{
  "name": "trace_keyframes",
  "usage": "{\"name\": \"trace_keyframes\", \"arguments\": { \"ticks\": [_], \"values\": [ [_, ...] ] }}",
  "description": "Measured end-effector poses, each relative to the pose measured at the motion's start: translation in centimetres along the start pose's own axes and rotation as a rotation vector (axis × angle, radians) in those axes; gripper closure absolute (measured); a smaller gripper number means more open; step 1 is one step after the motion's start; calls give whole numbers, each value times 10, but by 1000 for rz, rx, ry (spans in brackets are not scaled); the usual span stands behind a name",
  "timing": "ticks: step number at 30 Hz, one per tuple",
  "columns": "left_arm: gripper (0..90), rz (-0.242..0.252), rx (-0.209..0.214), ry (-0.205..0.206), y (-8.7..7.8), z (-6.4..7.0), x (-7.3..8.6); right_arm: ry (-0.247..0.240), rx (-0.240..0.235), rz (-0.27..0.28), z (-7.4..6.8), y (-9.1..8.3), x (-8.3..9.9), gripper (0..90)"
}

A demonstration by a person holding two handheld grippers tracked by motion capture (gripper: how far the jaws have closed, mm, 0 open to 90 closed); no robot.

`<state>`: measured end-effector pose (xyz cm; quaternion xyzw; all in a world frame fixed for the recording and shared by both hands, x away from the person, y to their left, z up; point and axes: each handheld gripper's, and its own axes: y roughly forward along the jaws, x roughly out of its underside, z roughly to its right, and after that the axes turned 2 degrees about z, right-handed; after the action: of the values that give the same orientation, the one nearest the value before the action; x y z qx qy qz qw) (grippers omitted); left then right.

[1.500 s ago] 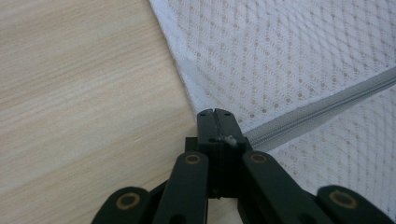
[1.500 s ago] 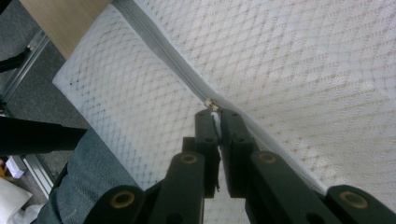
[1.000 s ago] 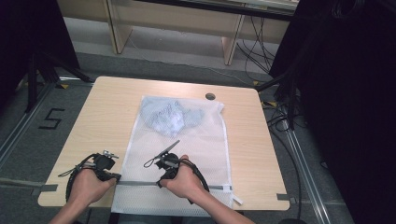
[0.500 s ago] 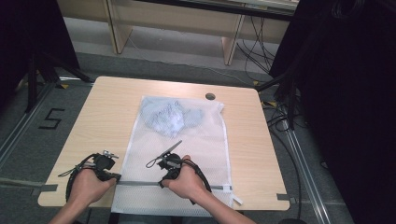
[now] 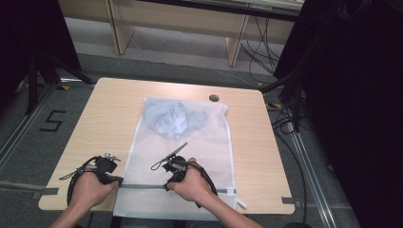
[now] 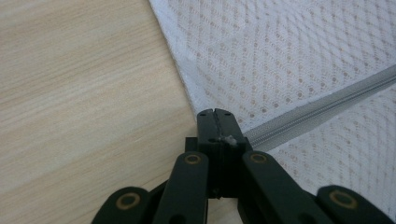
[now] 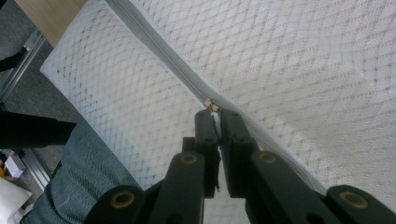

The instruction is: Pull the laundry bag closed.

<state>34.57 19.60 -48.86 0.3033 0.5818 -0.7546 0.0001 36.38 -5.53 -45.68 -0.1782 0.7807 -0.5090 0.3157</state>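
A white mesh laundry bag (image 5: 204, 142) lies flat on the wooden table (image 5: 109, 114), with a blue-grey garment (image 5: 173, 118) inside its far end. A grey zipper (image 5: 142, 186) runs across the bag's near end. My left gripper (image 5: 116, 180) sits at the zipper's left end; in the left gripper view it (image 6: 215, 114) is shut on the zipper end at the bag's edge (image 6: 187, 79). My right gripper (image 5: 168, 183) is near the zipper's middle; in the right gripper view it (image 7: 213, 114) is shut on the small metal zipper pull (image 7: 212, 103).
A dark round cable hole (image 5: 214, 98) sits near the table's far edge. The bag's near end hangs over the front edge above the person's jeans (image 7: 79, 172). Cables (image 5: 285, 118) lie on the floor at the right, a black stand (image 5: 38, 71) at the left.
The right gripper has crept slightly to the right along the zipper. The left gripper holds its place.
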Motion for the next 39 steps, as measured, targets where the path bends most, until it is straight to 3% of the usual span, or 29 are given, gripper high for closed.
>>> {"name": "trace_keyframes", "arguments": {
  "ticks": [3, 4, 6, 7, 8, 9, 12, 15, 17, 21, 39],
  "values": [
    [900, 1, -9, -9, 0, 1, 0, -2, 2, 6, 0, 1, 1, 870],
    [900, -1, -7, -35, 0, 2, 0, 2, 3, 4, 0, 0, 1, 870],
    [900, 0, -9, -9, 0, 1, 0, 3, -1, 9, 1, 0, 1, 870],
    [900, 0, -9, -9, 0, 1, 0, 3, -1, 9, 1, 0, 1, 870],
    [900, 0, -6, -36, 0, 2, 1, 0, 5, 5, 2, -1, 1, 871],
    [900, 0, -10, -6, 0, 1, 0, 2, 6, 1, 2, -2, 2, 870],
    [900, 0, 3, -3, 0, 0, 0, 4, 3, 0, 2, -2, 2, 870],
    [900, -3, -6, -37, 0, 2, 0, 0, 9, 2, 3, -3, 3, 870],
    [900, 7, -7, -21, 0, 1, 1, -11, 7, 7, 5, -3, 3, 870],
    [900, 0, -3, -43, 0, 2, 0, 8, 3, -3, 6, -4, 4, 870],
    [900, 6, -6, -41, 0, 3, 1, 7, 12, 4, 10, -6, 8, 870]
  ]
}}
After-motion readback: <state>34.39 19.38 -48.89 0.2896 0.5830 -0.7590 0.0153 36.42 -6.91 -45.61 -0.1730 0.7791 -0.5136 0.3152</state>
